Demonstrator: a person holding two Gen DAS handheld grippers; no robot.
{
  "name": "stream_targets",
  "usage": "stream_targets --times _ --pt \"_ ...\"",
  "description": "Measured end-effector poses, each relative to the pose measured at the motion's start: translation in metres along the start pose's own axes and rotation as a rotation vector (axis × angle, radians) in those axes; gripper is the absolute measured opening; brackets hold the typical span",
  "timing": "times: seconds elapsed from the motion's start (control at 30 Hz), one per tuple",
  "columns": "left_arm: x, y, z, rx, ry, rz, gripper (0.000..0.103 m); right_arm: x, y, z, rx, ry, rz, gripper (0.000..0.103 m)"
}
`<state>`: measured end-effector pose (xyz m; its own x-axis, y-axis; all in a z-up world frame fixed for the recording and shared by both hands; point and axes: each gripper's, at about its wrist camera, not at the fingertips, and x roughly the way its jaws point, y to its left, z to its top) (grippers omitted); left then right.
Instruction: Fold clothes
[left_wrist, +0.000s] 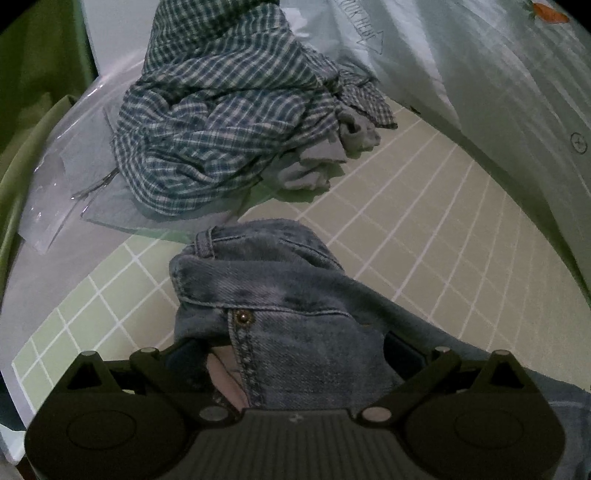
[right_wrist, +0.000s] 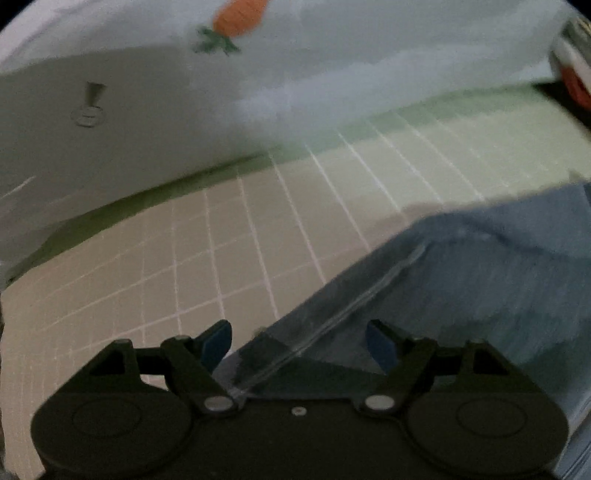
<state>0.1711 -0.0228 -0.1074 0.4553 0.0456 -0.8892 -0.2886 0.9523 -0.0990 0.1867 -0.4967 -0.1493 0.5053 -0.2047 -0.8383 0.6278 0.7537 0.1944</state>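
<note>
The left gripper (left_wrist: 291, 347) had its fingers set wide, yet a bunched fold of the denim jeans (left_wrist: 280, 295) filled the space between them; the cloth hid both fingertips, so whether they pinched it could not be told. A brass rivet (left_wrist: 242, 316) and a stitched seam sat at about 6 o'clock in the left wrist view, with the waistband curling up toward the centre. The jeans trailed off toward 4 o'clock across a green and beige gridded mat (left_wrist: 424, 229) that covered the desk. At 11 o'clock lay a crumpled blue plaid shirt (left_wrist: 221, 122) heaped on a clear plastic bag (left_wrist: 55, 177), with a grey garment (left_wrist: 325, 162) tucked against its right side.

In the blurred right wrist view, the right gripper (right_wrist: 301, 347) stood spread, its blue pads (right_wrist: 218, 341) apart. A seamed edge of the jeans (right_wrist: 461, 277) ran between them from 6 o'clock toward 3 o'clock, touching neither pad visibly. A white sheet with a carrot print (right_wrist: 240, 16) hung at 12 o'clock.
</note>
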Motion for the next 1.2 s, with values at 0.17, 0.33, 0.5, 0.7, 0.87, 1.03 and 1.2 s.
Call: stream_targets --times 0.17,0.33,0.5,0.7,0.87,1.03,1.2 --pt "0.004 -0.006 0.002 0.024 -0.001 0.024 0.101 0.0 0.003 0.0 -0.05 -0.009 -0.047 0.036" --pt "0.004 -0.02 0.009 0.072 -0.019 0.028 0.101 -0.002 -0.027 0.022 0.008 -0.016 0.001 0.003" --pt "-0.019 -0.042 0.02 0.139 -0.091 -0.137 0.101 -0.029 -0.083 0.075 0.238 -0.251 -0.046 0.003" --pt "-0.019 -0.049 0.019 0.207 -0.14 -0.08 0.101 -0.034 -0.131 0.098 0.253 -0.253 -0.227 0.038" --pt "0.011 -0.03 0.006 0.176 -0.027 -0.013 0.101 -0.047 -0.126 0.056 0.095 -0.239 -0.19 0.071" --pt "0.029 -0.011 -0.002 0.223 -0.002 0.061 0.101 -0.062 -0.118 0.005 -0.017 -0.188 -0.129 0.073" --pt "0.039 -0.002 -0.005 0.261 0.023 0.006 0.1 -0.085 -0.118 -0.015 -0.061 -0.182 -0.093 0.074"
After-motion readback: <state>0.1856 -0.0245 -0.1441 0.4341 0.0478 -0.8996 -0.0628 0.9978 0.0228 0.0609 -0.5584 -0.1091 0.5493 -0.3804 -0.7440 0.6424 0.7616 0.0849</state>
